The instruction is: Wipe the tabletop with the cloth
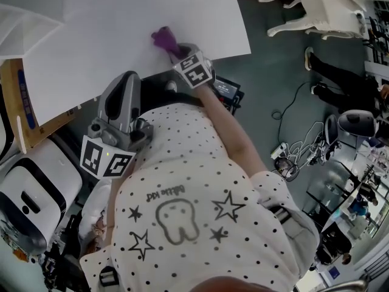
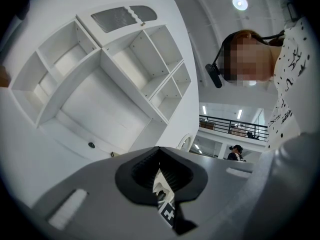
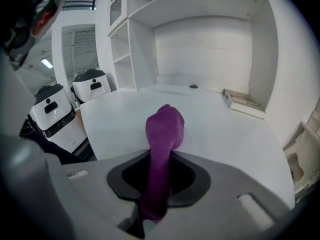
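White tabletop (image 1: 121,35) fills the far left of the head view, bare except near its near edge. In the right gripper view it runs back to a white shelving unit (image 3: 200,34) with open compartments, which rises at the far side. The left gripper view shows the same unit (image 2: 110,84) from below.

A person in a white, black-dotted shirt (image 1: 194,212) stands at the near edge. Two white rounded machines (image 3: 55,114) stand on the floor, off the tabletop's left side.

The left gripper (image 1: 124,81) is held back from the tabletop, close to the person's body and pointing upward. Its jaws are together with nothing between them (image 2: 160,171).

The right gripper (image 1: 175,48) reaches over the near edge of the tabletop, and its jaws are clamped on a purple cloth (image 3: 164,129). The cloth's bunched end sticks out past the jaws and lies against the tabletop, close to that edge (image 1: 162,38).

A flat wooden tray (image 3: 243,103) lies far right on the tabletop, and a small dark object (image 3: 193,86) sits by the back wall.
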Available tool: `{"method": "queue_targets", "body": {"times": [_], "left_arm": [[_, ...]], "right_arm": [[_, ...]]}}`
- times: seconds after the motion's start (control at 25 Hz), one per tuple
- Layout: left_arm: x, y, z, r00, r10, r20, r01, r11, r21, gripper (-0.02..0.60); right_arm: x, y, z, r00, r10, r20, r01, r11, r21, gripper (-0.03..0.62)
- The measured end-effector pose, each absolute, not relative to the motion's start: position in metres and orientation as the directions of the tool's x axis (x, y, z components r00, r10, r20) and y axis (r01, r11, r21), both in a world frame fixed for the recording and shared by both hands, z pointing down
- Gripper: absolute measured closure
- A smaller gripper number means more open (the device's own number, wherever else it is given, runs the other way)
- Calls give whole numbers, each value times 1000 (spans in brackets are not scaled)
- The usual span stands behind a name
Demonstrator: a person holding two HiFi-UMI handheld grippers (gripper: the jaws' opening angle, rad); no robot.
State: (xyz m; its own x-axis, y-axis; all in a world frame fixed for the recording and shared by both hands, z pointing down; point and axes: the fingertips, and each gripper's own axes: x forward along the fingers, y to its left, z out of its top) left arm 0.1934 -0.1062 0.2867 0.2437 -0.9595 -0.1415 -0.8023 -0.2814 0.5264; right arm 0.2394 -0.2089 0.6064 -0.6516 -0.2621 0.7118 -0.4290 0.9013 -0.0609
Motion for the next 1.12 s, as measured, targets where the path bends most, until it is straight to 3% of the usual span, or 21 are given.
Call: {"method": "queue_targets", "body": {"times": [1.12], "left_arm": [[192, -109, 286, 233, -961, -146, -813, -275, 514, 586]], "right_arm": [[268, -236, 613, -656, -298, 693, -474, 877, -72, 519]]}}
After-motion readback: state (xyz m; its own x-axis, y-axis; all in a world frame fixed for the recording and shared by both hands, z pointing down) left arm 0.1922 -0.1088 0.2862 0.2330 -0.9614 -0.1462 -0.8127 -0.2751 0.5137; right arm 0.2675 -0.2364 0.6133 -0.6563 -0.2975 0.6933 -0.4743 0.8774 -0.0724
